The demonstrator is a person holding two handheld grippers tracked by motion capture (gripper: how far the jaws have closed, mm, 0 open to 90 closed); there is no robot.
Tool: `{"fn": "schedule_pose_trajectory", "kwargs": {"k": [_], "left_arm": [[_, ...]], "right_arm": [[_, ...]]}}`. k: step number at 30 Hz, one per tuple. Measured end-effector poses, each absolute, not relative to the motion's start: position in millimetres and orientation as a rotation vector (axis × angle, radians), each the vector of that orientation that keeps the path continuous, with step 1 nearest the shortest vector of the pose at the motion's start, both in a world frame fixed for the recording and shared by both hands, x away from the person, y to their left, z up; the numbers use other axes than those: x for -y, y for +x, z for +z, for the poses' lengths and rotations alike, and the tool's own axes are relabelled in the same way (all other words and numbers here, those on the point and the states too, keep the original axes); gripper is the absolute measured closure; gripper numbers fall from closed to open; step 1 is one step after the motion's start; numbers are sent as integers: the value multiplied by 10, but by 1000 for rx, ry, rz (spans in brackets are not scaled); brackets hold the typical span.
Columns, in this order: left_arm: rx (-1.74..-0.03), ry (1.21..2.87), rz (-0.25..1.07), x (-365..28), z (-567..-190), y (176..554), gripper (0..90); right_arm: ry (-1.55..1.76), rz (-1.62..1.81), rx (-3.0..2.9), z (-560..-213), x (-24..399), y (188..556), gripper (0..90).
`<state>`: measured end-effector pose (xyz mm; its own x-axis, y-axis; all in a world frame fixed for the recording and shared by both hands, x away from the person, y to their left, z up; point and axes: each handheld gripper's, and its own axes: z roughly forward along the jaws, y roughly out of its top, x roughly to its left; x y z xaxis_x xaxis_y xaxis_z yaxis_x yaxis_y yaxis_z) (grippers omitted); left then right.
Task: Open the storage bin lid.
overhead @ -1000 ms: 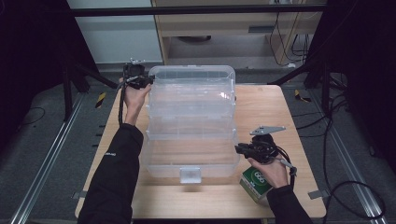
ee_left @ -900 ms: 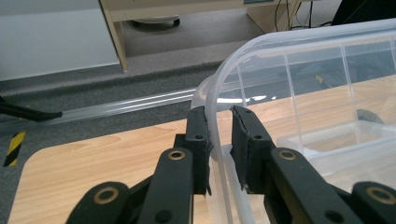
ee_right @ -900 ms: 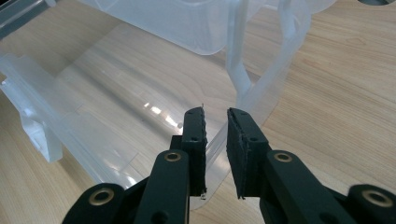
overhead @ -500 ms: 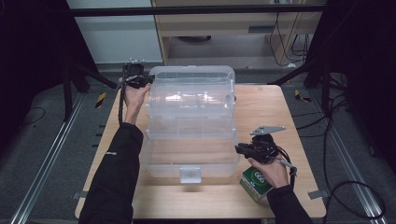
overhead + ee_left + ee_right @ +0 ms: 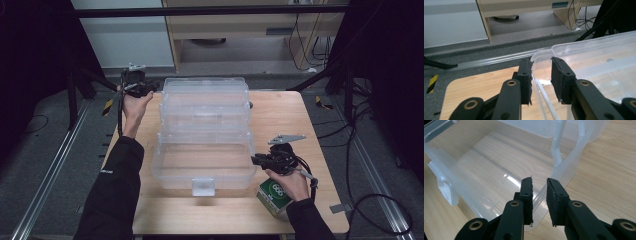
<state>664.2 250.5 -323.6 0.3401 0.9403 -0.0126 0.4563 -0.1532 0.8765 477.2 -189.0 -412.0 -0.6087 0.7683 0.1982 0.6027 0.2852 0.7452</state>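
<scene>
A clear plastic bin [image 5: 165,165] stands on the wooden table [image 5: 280,115], its hinged lid [image 5: 205,100] swung back flat behind it. My left gripper [image 5: 156,89] is at the lid's far left corner. In the left gripper view its jaws [image 5: 541,65] straddle the lid's rim [image 5: 564,46] with a gap on both sides; they have just been opening. My right gripper [image 5: 255,160] is at the bin's right rim. Its jaws [image 5: 539,182] sit closed on that rim [image 5: 541,202], having eased a little.
A green and white carton [image 5: 274,194] lies under my right hand near the table's front right corner. A white latch [image 5: 203,186] hangs on the bin's front wall. Black frame bars, cables and a wooden cabinet stand beyond the table.
My left gripper has slid slightly to the left at the lid's corner and its jaws have spread. The right hand and the bin have stayed put.
</scene>
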Motion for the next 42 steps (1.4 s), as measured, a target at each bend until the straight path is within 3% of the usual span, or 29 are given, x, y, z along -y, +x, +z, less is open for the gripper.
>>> {"fn": "schedule_pose_trajectory", "kwargs": {"k": [22,31,42], "left_arm": [[-1044,1887,671,-2721,-3155,5399,584],[-1002,1975,631,-2661,-3389,4980,577],[-1042,2017,513,-2657,-3856,4766,575]], "right_arm": [[1280,1211,-2351,-4112,1882,4772,755],[1286,1203,-2348,-4109,1870,4766,755],[1289,1203,-2346,-4107,1867,4764,755]]}}
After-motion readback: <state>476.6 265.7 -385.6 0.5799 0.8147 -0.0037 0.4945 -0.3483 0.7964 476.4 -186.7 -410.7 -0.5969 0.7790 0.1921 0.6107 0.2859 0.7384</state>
